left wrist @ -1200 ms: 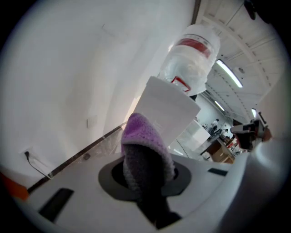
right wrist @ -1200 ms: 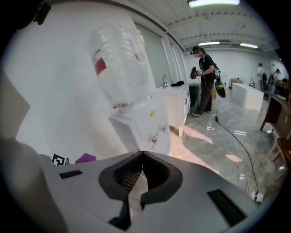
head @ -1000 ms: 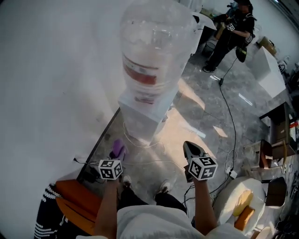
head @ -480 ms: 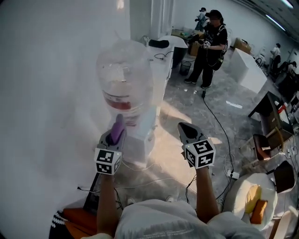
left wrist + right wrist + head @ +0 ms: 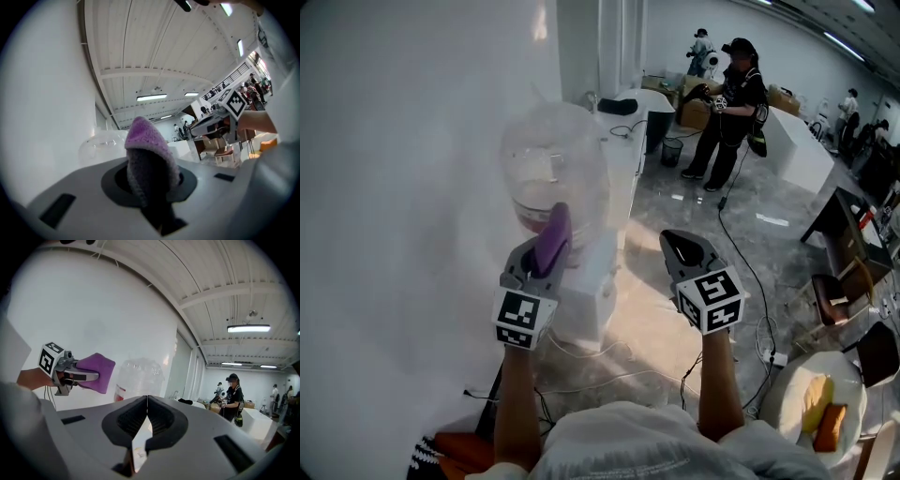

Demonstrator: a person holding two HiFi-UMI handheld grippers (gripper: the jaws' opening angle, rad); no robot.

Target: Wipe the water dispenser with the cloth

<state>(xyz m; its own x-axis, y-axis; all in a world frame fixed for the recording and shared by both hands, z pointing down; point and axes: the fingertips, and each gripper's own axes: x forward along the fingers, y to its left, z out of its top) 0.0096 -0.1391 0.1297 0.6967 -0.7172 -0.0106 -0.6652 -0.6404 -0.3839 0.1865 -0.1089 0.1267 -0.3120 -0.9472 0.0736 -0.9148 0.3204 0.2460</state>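
Though the purple cloth [image 5: 553, 234] hides the jaw tips of my left gripper [image 5: 536, 267], they are clamped on it, up against the water dispenser [image 5: 586, 300] and its clear bottle [image 5: 551, 164]; contact not discernible. Right gripper [image 5: 680, 246]: jaws together, empty, alongside. Dispenser front partly covered.

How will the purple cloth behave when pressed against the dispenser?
The cloth stands up from the left gripper without drooping, so it is probably thick and fairly springy. Its fuzzy knit surface likely drags rather than slides.
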